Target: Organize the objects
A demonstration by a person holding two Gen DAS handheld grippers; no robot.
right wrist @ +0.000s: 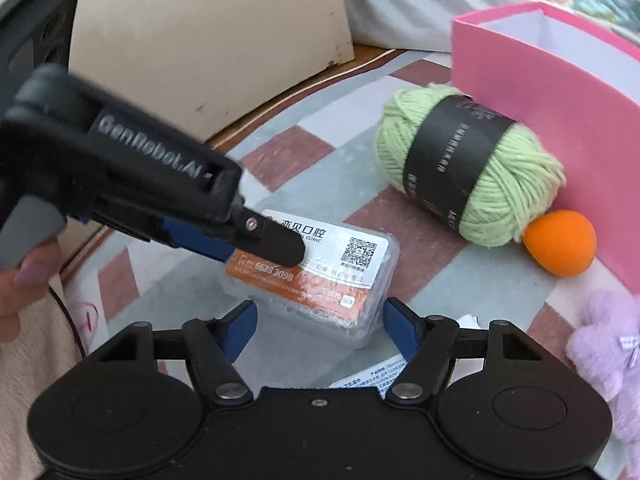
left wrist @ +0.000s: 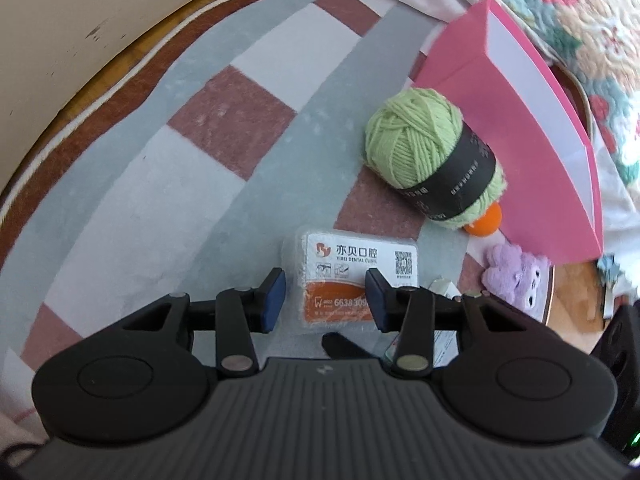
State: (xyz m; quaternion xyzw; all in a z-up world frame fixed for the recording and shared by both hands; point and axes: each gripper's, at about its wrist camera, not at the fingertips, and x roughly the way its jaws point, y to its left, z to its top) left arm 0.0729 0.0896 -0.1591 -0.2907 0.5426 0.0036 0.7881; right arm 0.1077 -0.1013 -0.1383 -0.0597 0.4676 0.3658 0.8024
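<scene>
A clear plastic box [left wrist: 352,256] with a white and orange dental clinic card on its lid lies flat on the checked cloth. My left gripper [left wrist: 326,300] stands over its left part with the blue pads apart and the label showing between them. In the right wrist view one of its black fingers [right wrist: 280,245] lies across the card's left end. My right gripper [right wrist: 322,328] is open, and its blue pads flank the near end of the box [right wrist: 352,276] without clearly pressing on it.
A green yarn ball [right wrist: 504,184] with a black band lies against a pink open box [right wrist: 540,92]. An orange ball [right wrist: 560,242] sits beside them, and a purple plush toy [right wrist: 608,344] lies at the right. A printed leaflet [right wrist: 372,376] lies under my right gripper. A hand [right wrist: 24,276] shows at the left.
</scene>
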